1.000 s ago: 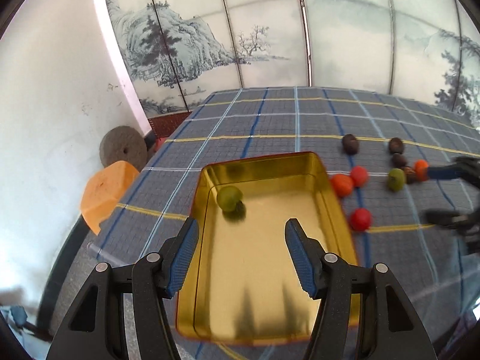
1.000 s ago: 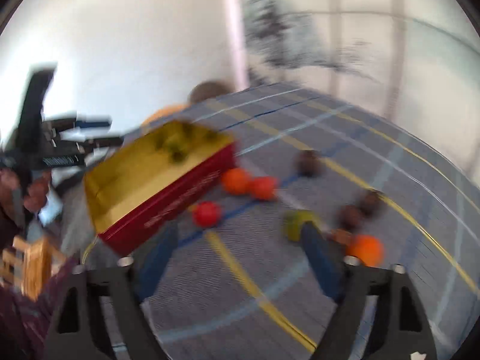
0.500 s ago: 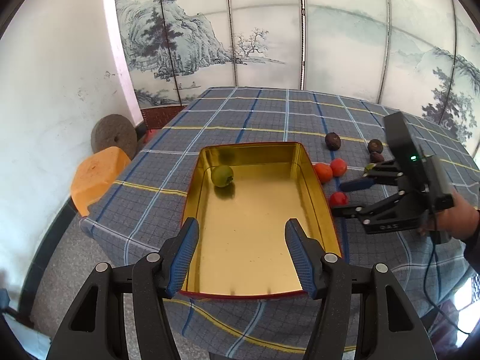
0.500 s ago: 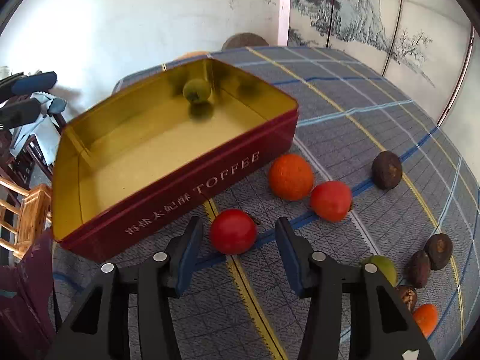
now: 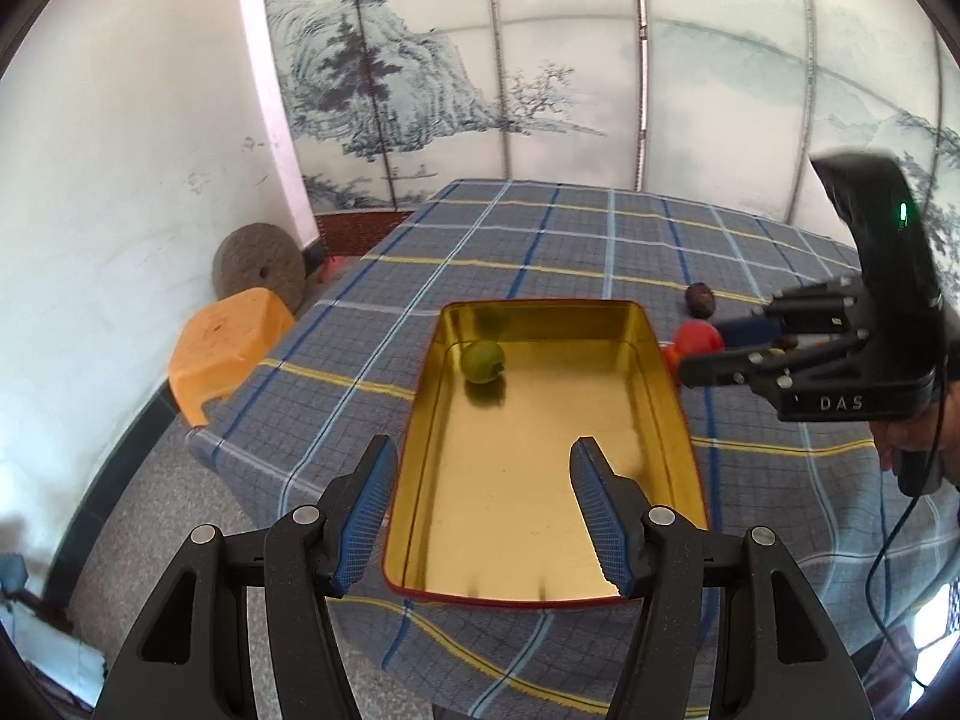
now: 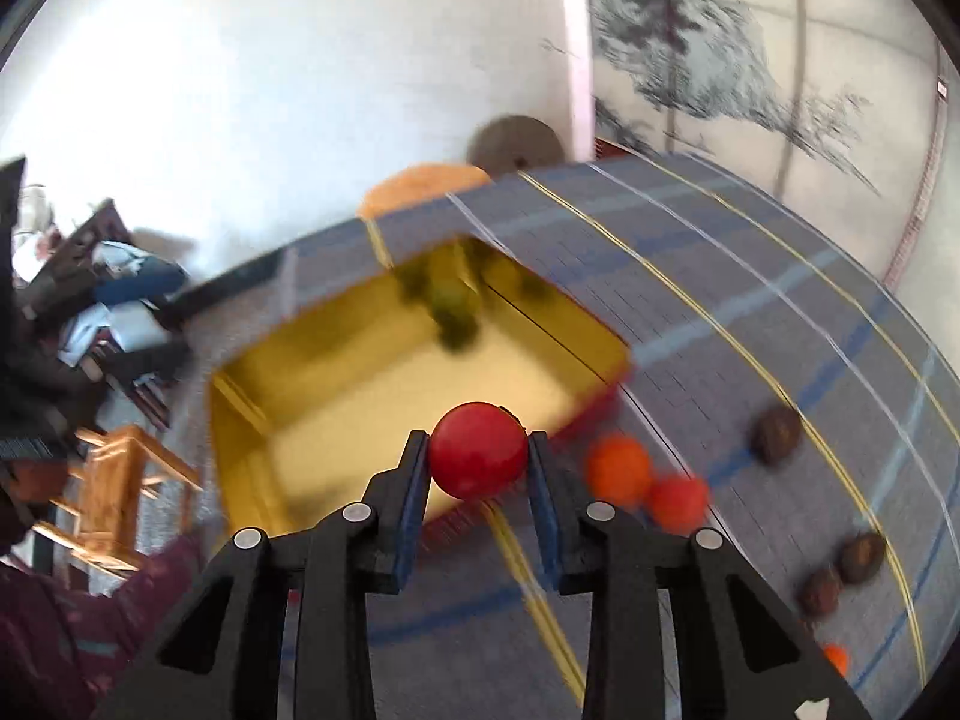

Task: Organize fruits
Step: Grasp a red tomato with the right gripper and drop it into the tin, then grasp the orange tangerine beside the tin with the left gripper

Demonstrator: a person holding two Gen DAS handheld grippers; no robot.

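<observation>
1. Half a second back my right claw (image 6: 478,450) had its fingers spread either side of the red fruit (image 6: 478,449) on the desk; now they are pinched on it and it is lifted off the cloth, seen just over the near red wall of the gold tin (image 6: 336,414).
2. What matters for the drop: the tin's open floor lies ahead of the right claw and slightly to its left, with the tin's long axis running away to the left of the fingers. I judge a short push forward clears the rim.
3. In the left wrist view the right claw (image 5: 699,354) sits at the tin's (image 5: 672,396) far right edge, with the red fruit (image 5: 696,337) showing at its tips, so it is by far the nearer one for this placement.
4. My left claw (image 5: 480,498) hangs wide apart and holding nothing, over the tin's near end.
5. One green fruit (image 5: 482,362) already rests in the tin's far left corner, well ahead of the left claw.
6. Just right of the right claw, two orange-red fruits (image 6: 619,470) lie touching on the desk (image 6: 780,324); brown ones (image 6: 776,436) lie further right. The right view is motion-blurred, so fine detail is unclear.
</observation>
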